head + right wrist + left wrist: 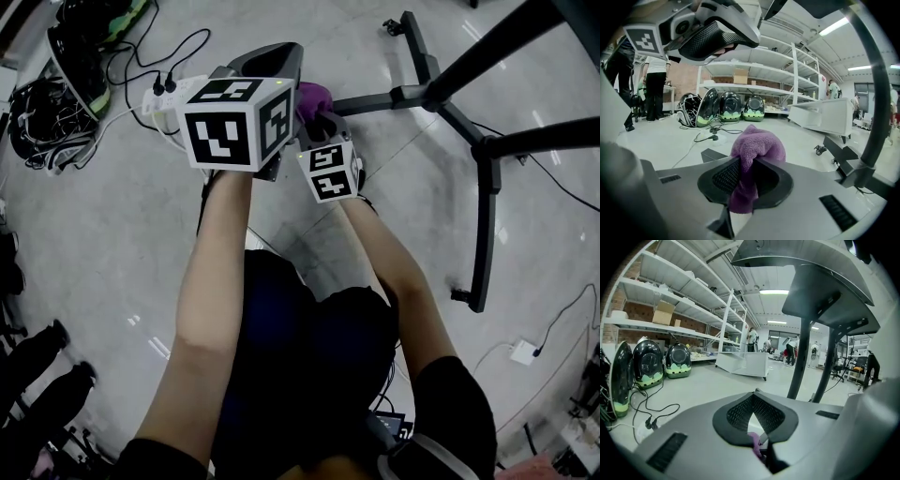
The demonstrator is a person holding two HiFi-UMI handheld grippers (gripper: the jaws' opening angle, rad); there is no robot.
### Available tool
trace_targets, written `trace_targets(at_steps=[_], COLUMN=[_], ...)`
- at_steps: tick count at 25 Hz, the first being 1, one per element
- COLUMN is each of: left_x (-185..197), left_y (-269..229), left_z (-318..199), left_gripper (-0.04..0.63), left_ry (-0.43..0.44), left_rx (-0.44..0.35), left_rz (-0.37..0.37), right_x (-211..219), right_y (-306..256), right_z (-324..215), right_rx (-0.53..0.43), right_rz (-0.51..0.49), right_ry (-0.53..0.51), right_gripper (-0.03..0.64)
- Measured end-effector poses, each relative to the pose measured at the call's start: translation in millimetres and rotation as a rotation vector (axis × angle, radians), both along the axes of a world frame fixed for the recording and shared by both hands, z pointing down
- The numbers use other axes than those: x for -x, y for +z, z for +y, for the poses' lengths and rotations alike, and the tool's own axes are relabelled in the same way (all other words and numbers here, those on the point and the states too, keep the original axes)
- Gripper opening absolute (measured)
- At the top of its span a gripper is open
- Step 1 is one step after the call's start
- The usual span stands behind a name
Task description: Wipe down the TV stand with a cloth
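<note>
Right claw [746, 165] of mine is clamped on the purple cloth [757, 143], bunched at frame centre.
My left claw [753, 401] has its jaws together, empty; the black TV stand [487, 178] spreads across the head view's upper right.

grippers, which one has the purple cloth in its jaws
The right gripper: its jaws are shut on the purple cloth. The left gripper has its jaws together, holding nothing.
</note>
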State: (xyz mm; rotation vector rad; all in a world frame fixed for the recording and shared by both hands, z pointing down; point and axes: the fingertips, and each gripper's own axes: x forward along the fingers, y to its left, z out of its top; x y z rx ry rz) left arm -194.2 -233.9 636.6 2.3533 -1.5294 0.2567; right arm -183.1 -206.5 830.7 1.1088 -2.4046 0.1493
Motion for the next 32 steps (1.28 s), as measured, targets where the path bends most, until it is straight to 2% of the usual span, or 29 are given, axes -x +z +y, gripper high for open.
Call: trace_targets(at_steps=[21, 25, 32], left_x=[-65.3, -77.3, -98.6], left_y=[11.5, 12.6, 15.5], left_z=[1.9, 3.6, 4.1], left_gripper=[0.006, 0.006, 0.006], left_ry=[0.104, 0.125, 0.155], left_rx=[0.008, 0.005, -0.002], left_rz=[-0.047, -0.045, -0.068], right_x=[-138.7, -165.2, -208.5], right_y=[1.2, -2.9, -23.4], right_z=[-55.8, -62.3, -72.3], right_rx=[-0.020, -0.038, -0.093], right_rz=[0.068, 0.110, 0.070], right_ry=[0.256, 0.304, 0.409], right_gripper=[0.083, 0.083, 0.083])
